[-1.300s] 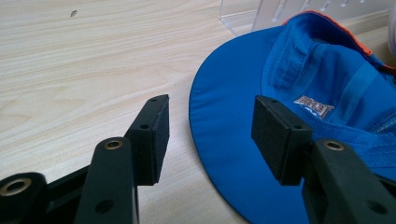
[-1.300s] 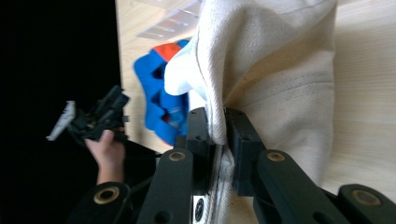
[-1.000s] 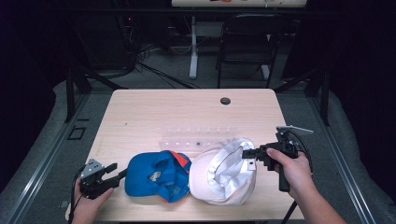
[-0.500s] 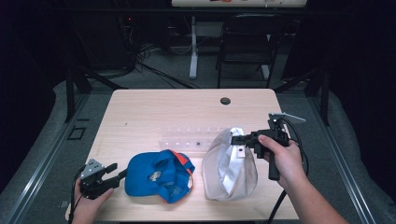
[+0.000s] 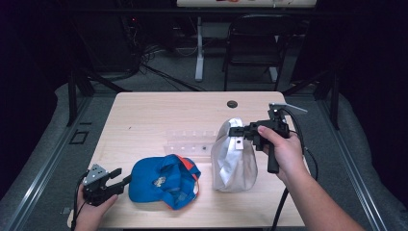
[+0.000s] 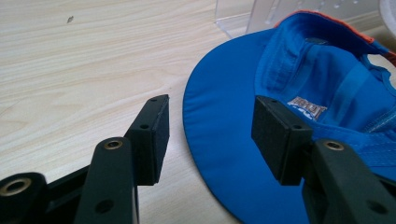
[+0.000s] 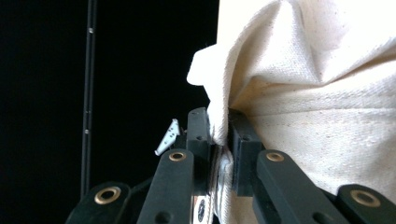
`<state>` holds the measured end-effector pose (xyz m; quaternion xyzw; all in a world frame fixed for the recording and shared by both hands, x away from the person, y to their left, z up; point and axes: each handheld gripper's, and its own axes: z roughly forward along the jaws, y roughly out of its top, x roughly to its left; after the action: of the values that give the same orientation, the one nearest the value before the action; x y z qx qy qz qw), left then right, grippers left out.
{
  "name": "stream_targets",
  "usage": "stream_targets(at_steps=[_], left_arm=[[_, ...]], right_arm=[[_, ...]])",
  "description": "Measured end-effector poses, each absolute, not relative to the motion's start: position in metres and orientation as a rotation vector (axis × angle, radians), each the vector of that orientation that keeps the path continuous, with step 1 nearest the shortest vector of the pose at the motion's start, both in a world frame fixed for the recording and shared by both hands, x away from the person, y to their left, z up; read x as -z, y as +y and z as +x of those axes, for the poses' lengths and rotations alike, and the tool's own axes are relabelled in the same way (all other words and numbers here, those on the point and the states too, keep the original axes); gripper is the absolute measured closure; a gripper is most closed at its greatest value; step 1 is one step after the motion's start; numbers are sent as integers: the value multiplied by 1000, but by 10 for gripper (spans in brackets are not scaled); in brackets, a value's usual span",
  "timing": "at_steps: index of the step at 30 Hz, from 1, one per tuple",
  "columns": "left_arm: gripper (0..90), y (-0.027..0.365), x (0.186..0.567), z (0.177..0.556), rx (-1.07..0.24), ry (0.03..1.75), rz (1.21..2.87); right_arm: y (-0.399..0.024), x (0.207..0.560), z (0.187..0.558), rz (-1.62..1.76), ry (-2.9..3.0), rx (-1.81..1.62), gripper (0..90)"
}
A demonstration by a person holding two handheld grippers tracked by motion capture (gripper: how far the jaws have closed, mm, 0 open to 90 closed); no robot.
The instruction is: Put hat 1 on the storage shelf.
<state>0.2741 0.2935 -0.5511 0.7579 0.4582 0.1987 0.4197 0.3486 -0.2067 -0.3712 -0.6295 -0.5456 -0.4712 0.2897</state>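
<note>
Blue fabric cap [image 5: 166, 180] with an orange-edged crown lies upside down at the near edge of the pale wooden bench [image 5: 144, 115]. Just to its left, the left gripper [image 5: 117, 178] rests with jaws partly spread, empty, straddling the brim's edge. Farther right, the right gripper [image 5: 235, 131] is clamped tight on the top fold of a cream canvas bag [image 5: 234, 159], holding it upright. Behind both stands a clear acrylic rack [image 5: 190, 140].

Cap [image 5: 166, 180] left of bag [image 5: 234, 156], rack [image 5: 190, 142] behind, on table [image 5: 159, 110].
</note>
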Motion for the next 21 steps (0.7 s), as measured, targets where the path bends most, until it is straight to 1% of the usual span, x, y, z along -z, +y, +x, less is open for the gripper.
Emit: stream_targets(at_steps=[5,11,16,17,21], left_arm=[[473,286,546,271,-495,1122,1891],[471,265,534,272,-482,1044,1907],[482,240,515,270,-483,926,1933],[488,240,515,270,-483,926,1933],[526,216,503,274,-502,831,1974]], right_arm=[[-202,367,354,-1652,-1432,1281,808],[-188,357,363,-1622,-1447,1289,809],[-176,343,373,-1610,-1461,1309,809],[-176,343,373,-1610,-1461,1309,809],[-167,334,380,-1597,-1465,1332,809]])
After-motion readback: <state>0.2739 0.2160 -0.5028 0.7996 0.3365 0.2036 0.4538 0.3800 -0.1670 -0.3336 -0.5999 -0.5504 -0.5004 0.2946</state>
